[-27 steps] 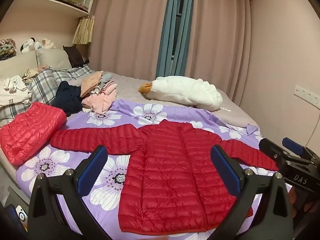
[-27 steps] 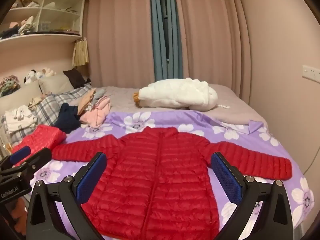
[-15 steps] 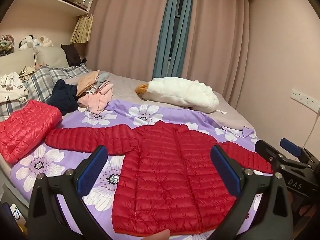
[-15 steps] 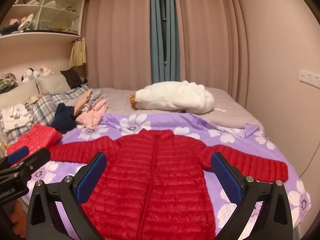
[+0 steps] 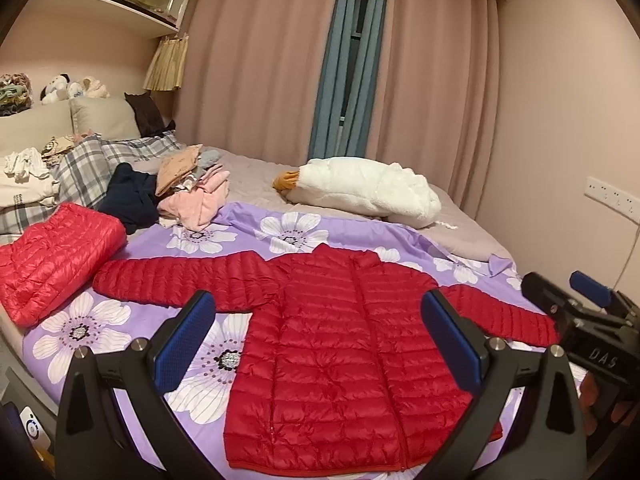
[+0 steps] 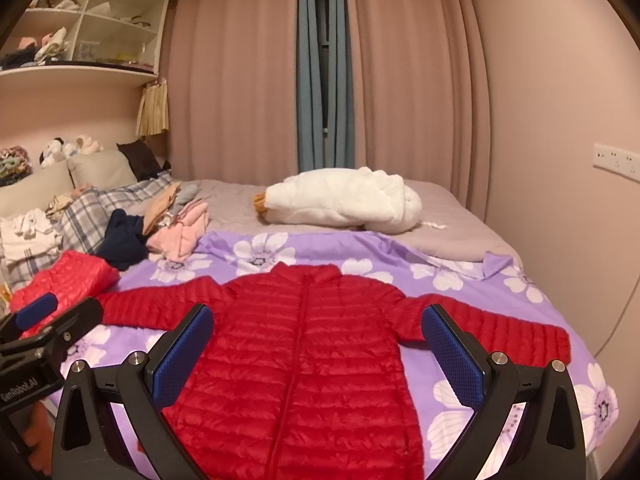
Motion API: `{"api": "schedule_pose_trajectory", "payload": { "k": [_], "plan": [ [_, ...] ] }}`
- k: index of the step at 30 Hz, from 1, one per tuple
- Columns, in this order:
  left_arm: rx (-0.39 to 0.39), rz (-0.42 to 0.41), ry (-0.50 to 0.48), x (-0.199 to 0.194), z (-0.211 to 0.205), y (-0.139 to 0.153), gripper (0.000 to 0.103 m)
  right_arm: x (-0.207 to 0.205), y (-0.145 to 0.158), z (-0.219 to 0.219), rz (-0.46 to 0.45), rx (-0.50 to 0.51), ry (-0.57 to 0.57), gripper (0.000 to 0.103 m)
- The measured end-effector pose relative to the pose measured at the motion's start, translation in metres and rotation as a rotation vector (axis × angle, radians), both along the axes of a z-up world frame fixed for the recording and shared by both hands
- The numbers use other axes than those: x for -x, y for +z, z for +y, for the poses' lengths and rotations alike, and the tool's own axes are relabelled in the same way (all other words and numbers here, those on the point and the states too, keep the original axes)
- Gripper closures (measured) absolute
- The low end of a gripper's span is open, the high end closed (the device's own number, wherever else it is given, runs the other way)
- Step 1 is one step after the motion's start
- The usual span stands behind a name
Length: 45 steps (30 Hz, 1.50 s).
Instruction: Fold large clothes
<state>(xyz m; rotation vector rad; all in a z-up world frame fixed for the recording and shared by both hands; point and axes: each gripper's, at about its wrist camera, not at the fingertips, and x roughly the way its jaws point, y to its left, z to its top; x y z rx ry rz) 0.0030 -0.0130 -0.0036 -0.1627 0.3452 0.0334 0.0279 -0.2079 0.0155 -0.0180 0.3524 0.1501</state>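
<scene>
We hold the left gripper [image 5: 320, 344] tilted slightly downward, its blue-padded jaws spread to their widest with nothing clasped between them. We hold the right gripper [image 6: 320, 344] at the same slight downward tilt, jaws equally wide apart and likewise bare. Each appears at the edge of the other's view, side by side and apart.

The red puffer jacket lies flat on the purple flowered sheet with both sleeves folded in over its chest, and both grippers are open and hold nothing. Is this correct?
Not quite. The red puffer jacket does lie flat on the purple flowered sheet, but its sleeves are spread straight out to either side, not folded over the chest; the right wrist view shows this. The left gripper and the right gripper are indeed open and hold nothing.
</scene>
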Motion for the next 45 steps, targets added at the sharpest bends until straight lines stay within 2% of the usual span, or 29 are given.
{"api": "schedule_pose_trajectory", "payload": {
  "k": [12,19,25,32,45],
  "plan": [
    [0.025,-0.023,-0.003,0.007,0.010,-0.001,0.000,0.000,-0.002,-0.001,0.010,-0.008,-0.045,0.000],
    [0.042,-0.018,-0.010,0.008,0.016,-0.001,0.000,-0.002,-0.003,0.003,0.020,0.011,-0.020,0.000],
    [0.016,-0.014,-0.018,0.007,0.011,-0.003,0.000,-0.005,-0.004,0.003,0.019,0.022,-0.027,0.000],
    [0.036,-0.010,-0.027,0.003,0.011,-0.003,0.000,-0.007,-0.005,0.001,0.028,0.025,-0.041,0.000],
    [-0.006,0.004,-0.008,0.004,0.004,-0.006,0.000,-0.001,-0.001,-0.008,0.007,0.032,-0.049,0.000]
  ]
}}
